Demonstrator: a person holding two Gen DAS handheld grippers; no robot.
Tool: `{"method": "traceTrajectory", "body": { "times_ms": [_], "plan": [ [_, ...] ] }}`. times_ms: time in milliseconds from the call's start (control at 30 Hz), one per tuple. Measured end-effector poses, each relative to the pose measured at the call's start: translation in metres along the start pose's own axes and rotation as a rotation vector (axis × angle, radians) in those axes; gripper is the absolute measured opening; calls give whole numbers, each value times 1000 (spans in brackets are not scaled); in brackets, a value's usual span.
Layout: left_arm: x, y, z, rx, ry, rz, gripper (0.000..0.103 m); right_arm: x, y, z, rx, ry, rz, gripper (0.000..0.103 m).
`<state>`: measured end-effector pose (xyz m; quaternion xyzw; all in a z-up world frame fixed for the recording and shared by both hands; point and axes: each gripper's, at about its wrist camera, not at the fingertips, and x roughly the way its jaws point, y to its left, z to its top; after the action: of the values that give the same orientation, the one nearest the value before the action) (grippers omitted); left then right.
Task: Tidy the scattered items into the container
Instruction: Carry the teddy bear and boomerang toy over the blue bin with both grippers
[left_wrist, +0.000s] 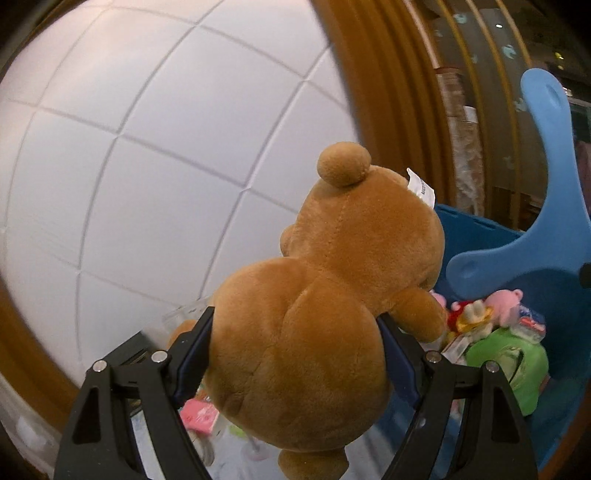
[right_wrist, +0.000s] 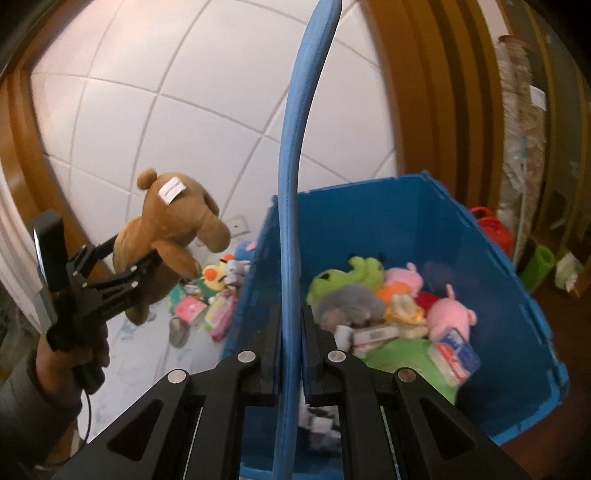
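My left gripper (left_wrist: 295, 325) is shut on a brown teddy bear (left_wrist: 332, 295) and holds it in the air, just left of the blue bin (left_wrist: 565, 332). In the right wrist view the bear (right_wrist: 166, 236) hangs in the left gripper (right_wrist: 133, 254) above the floor, beside the bin (right_wrist: 406, 206). My right gripper (right_wrist: 289, 321) is shut on the bin's blue handle (right_wrist: 291, 184), which stands upright. The handle also shows in the left wrist view (left_wrist: 546, 206). Several plush toys (right_wrist: 388, 295) and small packets lie inside the bin.
More small toys and packets (right_wrist: 214, 291) lie scattered on the white tiled floor (right_wrist: 166, 110) left of the bin. A wooden frame (right_wrist: 424, 92) rises behind the bin. A red container (right_wrist: 495, 229) and a green item (right_wrist: 539, 266) sit to its right.
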<state>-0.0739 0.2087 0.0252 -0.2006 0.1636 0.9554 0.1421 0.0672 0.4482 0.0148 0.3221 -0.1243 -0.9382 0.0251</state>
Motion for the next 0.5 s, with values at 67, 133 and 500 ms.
{"method": "traceTrajectory", "body": {
  "times_ms": [67,133,500],
  "plan": [
    [6,-10,8,12,-2,-25,81,0,-11,0,17,0,-17,8],
    [9,-19,16,28,-10,-48,81,0,-22,0,42,-1,-33,8],
    [34,-75,61,81,-41,-161,86,14,-57,1,102,19,-62,8]
  ]
}}
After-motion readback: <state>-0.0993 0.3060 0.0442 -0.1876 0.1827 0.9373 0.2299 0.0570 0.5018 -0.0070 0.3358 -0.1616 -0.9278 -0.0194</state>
